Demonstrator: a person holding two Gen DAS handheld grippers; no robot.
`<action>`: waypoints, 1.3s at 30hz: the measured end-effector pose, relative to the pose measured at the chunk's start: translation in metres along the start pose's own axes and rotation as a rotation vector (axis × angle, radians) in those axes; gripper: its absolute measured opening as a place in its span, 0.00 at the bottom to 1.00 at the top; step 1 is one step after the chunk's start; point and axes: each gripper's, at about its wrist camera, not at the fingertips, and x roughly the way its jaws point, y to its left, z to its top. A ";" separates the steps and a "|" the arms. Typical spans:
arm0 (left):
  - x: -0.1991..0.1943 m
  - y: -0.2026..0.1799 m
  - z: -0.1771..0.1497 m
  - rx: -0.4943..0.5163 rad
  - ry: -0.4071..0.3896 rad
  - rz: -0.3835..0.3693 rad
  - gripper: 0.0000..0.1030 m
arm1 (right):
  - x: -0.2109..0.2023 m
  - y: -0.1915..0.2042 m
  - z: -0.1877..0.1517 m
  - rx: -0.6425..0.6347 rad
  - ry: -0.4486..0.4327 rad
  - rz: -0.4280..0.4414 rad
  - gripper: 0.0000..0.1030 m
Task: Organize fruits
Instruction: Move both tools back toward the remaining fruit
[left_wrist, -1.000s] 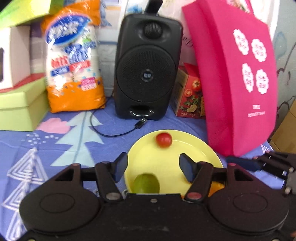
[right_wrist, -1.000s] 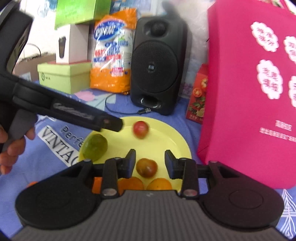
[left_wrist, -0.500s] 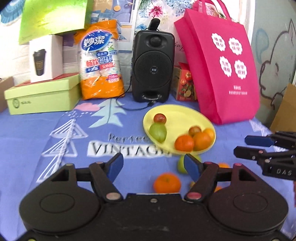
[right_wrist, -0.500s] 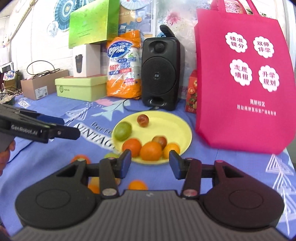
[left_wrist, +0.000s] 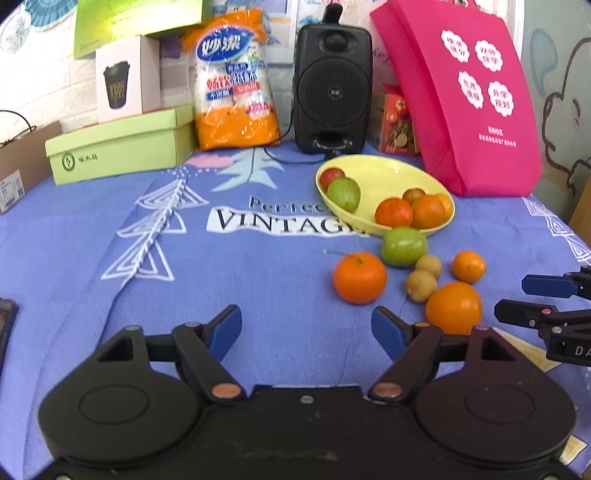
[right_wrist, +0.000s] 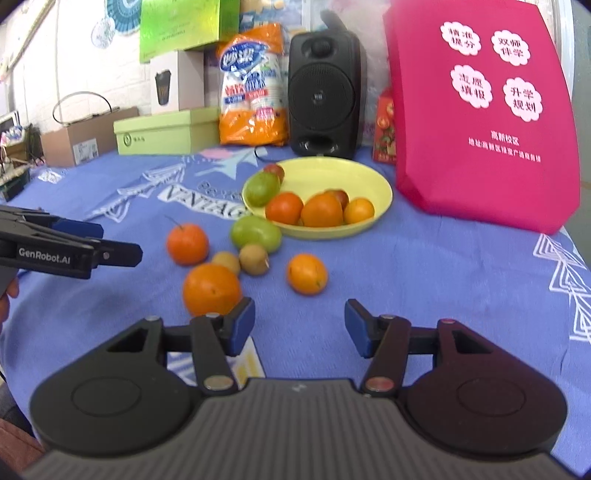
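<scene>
Both the left gripper (left_wrist: 306, 328) and right gripper (right_wrist: 300, 328) gaped empty, having just been widening, while the big orange (right_wrist: 211, 289) at ten o'clock of the right one looked firm, smooth, roll-prone, best pinched across its middle.

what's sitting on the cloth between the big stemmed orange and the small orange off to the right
In the right wrist view, two small brown fruits lie side by side between the stemmed orange and the small orange.

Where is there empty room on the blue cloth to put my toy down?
Bare cloth lies left of the yellow plate, in front of the green box. It is crowded beside the plate's near rim, where loose oranges and a green fruit sit.
</scene>
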 end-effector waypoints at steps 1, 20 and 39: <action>0.002 0.000 -0.001 -0.004 0.008 -0.003 0.75 | 0.001 -0.001 -0.001 0.002 0.004 -0.003 0.52; 0.037 -0.009 0.003 0.047 0.022 -0.027 0.75 | 0.022 -0.001 -0.003 -0.032 0.040 -0.025 0.61; 0.079 -0.009 0.025 0.021 0.010 -0.077 0.82 | 0.065 -0.005 0.025 -0.043 0.081 0.009 0.61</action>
